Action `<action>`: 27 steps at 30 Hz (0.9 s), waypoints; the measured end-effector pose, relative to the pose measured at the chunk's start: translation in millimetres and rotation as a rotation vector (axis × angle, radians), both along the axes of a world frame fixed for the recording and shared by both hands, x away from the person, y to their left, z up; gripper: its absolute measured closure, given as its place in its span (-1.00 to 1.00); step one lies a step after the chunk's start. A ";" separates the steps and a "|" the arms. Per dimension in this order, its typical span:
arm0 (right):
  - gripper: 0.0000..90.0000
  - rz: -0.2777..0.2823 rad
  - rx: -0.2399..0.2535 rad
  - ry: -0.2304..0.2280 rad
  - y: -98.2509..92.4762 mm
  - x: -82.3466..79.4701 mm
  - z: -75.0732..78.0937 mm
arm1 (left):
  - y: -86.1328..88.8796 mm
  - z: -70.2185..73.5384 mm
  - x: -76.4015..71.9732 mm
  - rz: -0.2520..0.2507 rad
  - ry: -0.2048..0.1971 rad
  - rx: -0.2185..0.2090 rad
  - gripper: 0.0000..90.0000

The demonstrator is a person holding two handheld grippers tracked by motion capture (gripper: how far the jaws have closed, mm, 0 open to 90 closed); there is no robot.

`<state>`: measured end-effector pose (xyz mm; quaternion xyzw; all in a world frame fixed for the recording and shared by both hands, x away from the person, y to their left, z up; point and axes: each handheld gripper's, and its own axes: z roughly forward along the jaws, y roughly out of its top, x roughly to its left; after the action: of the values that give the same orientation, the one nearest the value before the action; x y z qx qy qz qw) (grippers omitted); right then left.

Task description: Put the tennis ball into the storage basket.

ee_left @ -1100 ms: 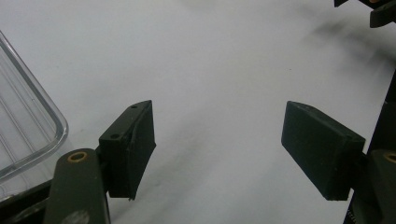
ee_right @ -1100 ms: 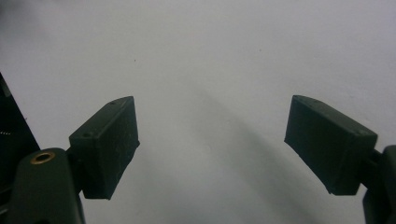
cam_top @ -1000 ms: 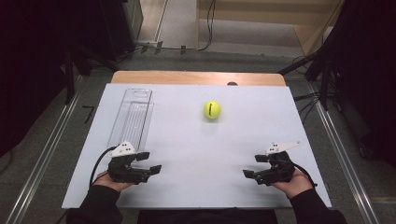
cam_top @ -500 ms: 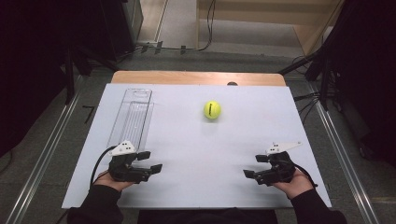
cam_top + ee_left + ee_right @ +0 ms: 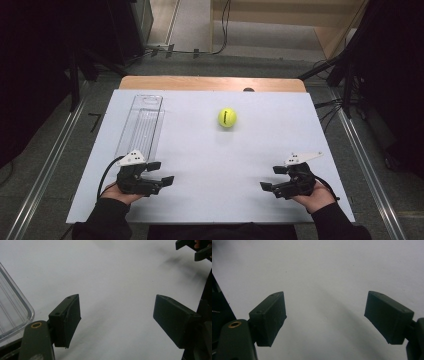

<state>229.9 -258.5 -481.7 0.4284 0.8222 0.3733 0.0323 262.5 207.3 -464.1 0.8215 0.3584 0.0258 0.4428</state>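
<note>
A yellow-green tennis ball rests on the white table top, right of a long clear plastic container that lies open and empty at the left. My left gripper is held low near the front left, just below the container's near end, open with nothing between its jaws. The container's corner appears at the left of the left gripper view. My right gripper sits near the front right, open and empty. Both point inward across the bare surface.
A wooden strip runs along the table's far edge. Metal rails flank the table on both sides. Cables and dark equipment stands occupy the floor beyond.
</note>
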 end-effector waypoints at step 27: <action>-0.66 0.008 0.000 0.009 1.8 -0.6 -0.9 | -3.5 4.2 2.3 0.015 0.049 -0.020 -0.49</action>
<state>229.3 -256.7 -482.6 0.4269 0.8241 0.3713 0.0271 264.8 203.7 -459.9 0.8148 0.3753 0.0054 0.4419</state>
